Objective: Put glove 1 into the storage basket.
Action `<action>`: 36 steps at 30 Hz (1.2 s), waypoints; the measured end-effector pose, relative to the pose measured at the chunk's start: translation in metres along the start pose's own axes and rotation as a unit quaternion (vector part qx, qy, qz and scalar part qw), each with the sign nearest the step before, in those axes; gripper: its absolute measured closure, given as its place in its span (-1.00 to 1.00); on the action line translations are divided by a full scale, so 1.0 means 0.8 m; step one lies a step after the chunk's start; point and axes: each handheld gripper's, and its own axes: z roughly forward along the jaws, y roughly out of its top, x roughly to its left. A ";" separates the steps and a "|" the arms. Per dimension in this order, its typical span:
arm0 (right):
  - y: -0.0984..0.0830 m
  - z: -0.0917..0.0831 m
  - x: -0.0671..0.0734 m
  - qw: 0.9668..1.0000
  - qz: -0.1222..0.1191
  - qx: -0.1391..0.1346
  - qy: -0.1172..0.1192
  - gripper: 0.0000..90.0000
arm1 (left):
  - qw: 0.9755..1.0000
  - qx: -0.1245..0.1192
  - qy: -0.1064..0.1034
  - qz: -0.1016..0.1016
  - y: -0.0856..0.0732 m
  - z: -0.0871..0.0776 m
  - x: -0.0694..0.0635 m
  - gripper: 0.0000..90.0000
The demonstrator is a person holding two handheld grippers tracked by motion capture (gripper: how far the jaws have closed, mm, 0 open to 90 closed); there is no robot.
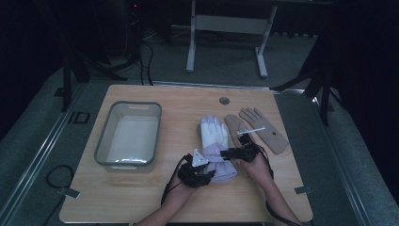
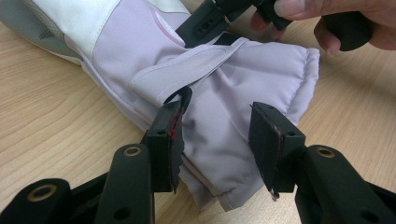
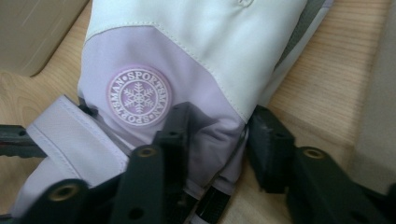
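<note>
A padded white and lilac glove [image 1: 214, 136] lies mid-table, fingers pointing away from me. My left gripper [image 1: 207, 173] comes at its cuff from the left. In the left gripper view the left gripper [image 2: 217, 109] straddles the lilac cuff [image 2: 219, 140] with its jaws apart, and the black tip of the cuff strap [image 2: 184, 95] lies over one jaw. My right gripper [image 1: 225, 153] reaches in from the right. Seen in the right gripper view, the right gripper [image 3: 222, 121] pinches bunched lilac fabric just below the round snowflake badge [image 3: 138, 96].
A grey bin [image 1: 136, 103] with nothing in it stands at the table's left. Two tan gloves [image 1: 261, 127] lie flat to the right of the padded glove, close to my right hand [image 1: 256, 167]. A cable hole [image 1: 224, 100] sits near the far edge.
</note>
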 end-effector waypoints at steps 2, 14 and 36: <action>0.000 -0.001 0.005 1.000 -0.009 0.000 -0.016 0.61 | 1.000 -0.005 0.001 -0.005 0.001 -0.003 -0.001 0.21; -0.003 0.002 0.043 0.992 -0.062 -0.008 -0.112 0.75 | 0.996 0.018 -0.019 -0.084 -0.011 -0.010 0.019 -0.34; -0.008 0.005 0.056 0.985 -0.088 -0.021 -0.145 0.78 | 0.990 0.054 -0.075 -0.103 -0.021 0.016 0.026 0.49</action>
